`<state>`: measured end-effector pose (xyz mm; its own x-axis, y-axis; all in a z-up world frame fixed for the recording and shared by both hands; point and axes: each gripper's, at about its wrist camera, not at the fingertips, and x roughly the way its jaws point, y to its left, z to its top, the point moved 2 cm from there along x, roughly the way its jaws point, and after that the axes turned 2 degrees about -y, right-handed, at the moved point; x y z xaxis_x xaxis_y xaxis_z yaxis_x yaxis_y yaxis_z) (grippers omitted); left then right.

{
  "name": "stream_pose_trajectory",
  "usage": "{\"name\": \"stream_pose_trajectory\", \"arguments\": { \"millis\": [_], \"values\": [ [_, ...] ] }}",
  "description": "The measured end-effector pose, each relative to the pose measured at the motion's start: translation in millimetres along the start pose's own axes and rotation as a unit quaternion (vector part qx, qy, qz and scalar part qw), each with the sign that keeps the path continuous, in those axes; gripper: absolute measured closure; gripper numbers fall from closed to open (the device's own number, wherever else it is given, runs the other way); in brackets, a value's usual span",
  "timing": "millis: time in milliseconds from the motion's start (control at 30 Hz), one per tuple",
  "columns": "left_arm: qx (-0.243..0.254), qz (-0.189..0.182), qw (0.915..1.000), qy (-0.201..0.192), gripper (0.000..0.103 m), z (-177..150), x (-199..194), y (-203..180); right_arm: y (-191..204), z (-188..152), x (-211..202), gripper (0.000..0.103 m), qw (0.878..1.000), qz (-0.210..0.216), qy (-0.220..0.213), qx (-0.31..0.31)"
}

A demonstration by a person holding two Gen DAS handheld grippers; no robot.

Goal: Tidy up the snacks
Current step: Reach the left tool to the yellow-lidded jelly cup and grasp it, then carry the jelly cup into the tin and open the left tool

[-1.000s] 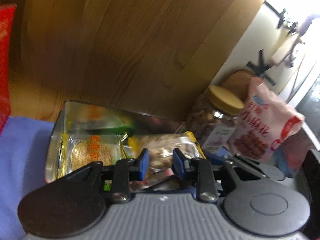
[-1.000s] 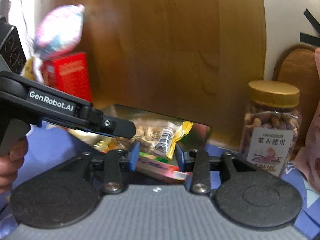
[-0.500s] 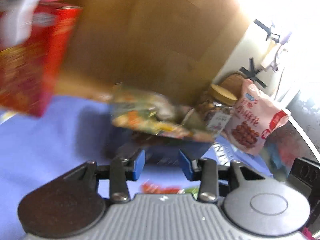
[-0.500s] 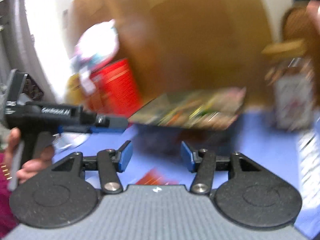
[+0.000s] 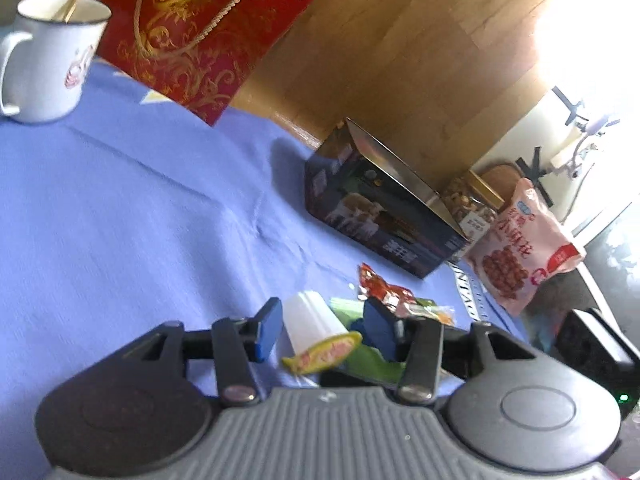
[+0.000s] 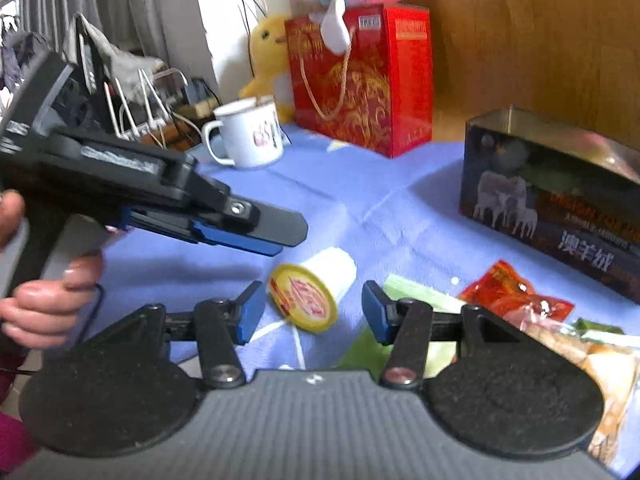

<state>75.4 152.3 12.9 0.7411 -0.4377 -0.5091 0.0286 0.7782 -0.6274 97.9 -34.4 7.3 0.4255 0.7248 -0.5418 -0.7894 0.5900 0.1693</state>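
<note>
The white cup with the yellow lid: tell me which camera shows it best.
The right wrist view: the cup lies on its side, its lid facing the camera. The left wrist view shows its white side and lid edge only.

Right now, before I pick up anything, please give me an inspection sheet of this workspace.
Surface: blue cloth, wrinkled.
Job's things: white cup with yellow lid on its side; red packet and green packet loose beside it; dark tin box; nut jar; pink bag.
Clutter: white mug, red gift bag, plush toys.
Grippers: left hand-held gripper open around the cup; right hand-held gripper open.
Cables: wires behind the mug.
Surroundings: wooden panel.
</note>
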Motion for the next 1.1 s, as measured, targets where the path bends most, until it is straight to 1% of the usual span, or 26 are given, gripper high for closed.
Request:
{"name": "stream_pose_trajectory", "arguments": {
  "millis": [100, 167, 233, 300, 367, 600, 733, 833, 933, 1000, 1100],
  "values": [
    [-0.003, -0.012, 0.9999, 0.011, 0.057, -6, 6, -2, 0, -1, 8, 0.049, 1.0, -0.002, 0.007, -0.002],
    [-0.005, -0.008, 0.9998, 0.016, 0.056, -10, 12, -1, 1, -2, 15, 0.048, 1.0, -0.003, 0.016, -0.002],
    [-0.02, -0.003, 0.9995, 0.022, 0.056, -13, 19, 5, 5, -1, 24, 0.049, 1.0, -0.008, 0.015, -0.003],
    [-0.039, -0.015, 0.9988, 0.025, 0.056, -17, 19, 12, 8, -1, 26, 0.054, 1.0, -0.014, 0.019, -0.002],
    [-0.037, -0.017, 0.9988, 0.026, 0.056, -20, 14, 12, 11, -2, 25, 0.056, 1.0, -0.019, 0.02, -0.005],
    [-0.027, -0.01, 0.9991, 0.032, 0.056, -43, -12, 2, 24, -15, 7, 0.061, 1.0, 0.015, 0.027, 0.0],
    [-0.01, -0.005, 0.9993, 0.035, 0.056, -61, -27, -10, 31, -25, -7, 0.063, 0.999, 0.038, 0.026, -0.001],
    [-0.002, -0.004, 0.9988, 0.049, 0.056, -73, -30, -22, 32, -33, -20, 0.064, 0.998, 0.054, 0.029, 0.007],
    [0.017, -0.011, 0.9975, 0.068, 0.056, -86, -27, -38, 30, -43, -37, 0.064, 0.997, 0.063, 0.032, 0.011],
    [0.027, -0.021, 0.996, 0.083, 0.056, -93, -20, -51, 25, -51, -51, 0.064, 0.997, 0.063, 0.031, 0.023],
    [0.052, -0.037, 0.9923, 0.106, 0.056, -100, -3, -73, 20, -66, -75, 0.064, 0.999, 0.037, 0.019, 0.035]
  ]
}}
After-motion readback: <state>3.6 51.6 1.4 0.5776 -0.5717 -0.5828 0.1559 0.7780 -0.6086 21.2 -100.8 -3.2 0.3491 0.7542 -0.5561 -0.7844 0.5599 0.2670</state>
